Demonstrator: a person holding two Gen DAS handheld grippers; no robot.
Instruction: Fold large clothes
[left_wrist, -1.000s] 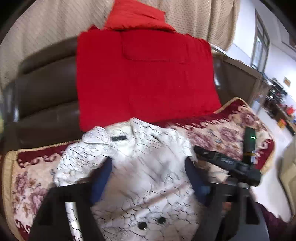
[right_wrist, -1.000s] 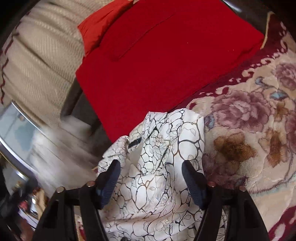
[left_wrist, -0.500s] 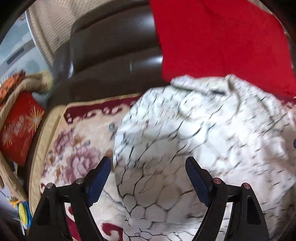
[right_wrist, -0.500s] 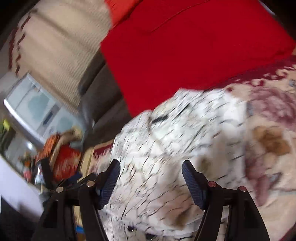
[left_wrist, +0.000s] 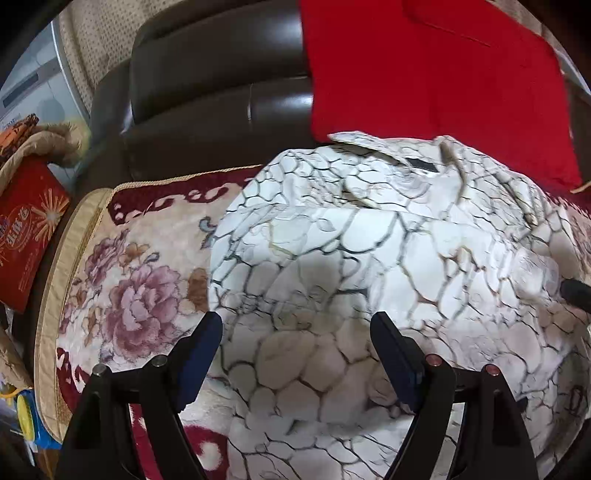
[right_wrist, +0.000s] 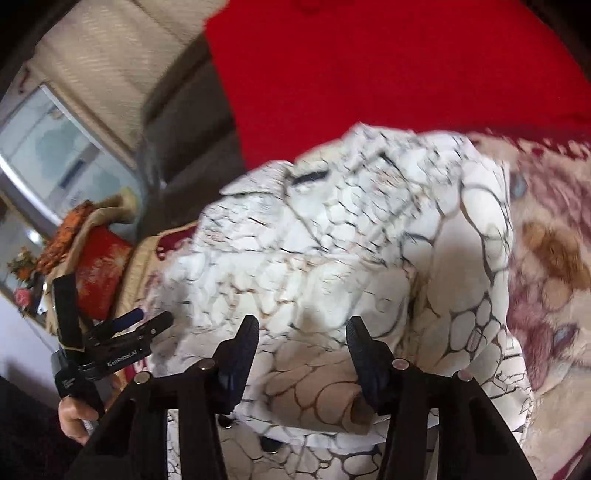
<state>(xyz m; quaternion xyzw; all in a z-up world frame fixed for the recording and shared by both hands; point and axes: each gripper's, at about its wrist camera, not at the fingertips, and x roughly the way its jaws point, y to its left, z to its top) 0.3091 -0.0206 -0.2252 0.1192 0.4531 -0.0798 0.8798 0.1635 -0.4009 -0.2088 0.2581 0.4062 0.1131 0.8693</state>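
We hold our left gripper (left_wrist: 295, 354) released over the crackle-print jacket (left_wrist: 369, 240) while our right gripper (right_wrist: 301, 350) fingers are closing, a jacket fold between them.

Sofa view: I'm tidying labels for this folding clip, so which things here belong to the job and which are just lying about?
Job:
white shirt
left gripper
right gripper, jaws closing over the shirt

Lying about:
red cloth
floral blanket
brown sofa
red box
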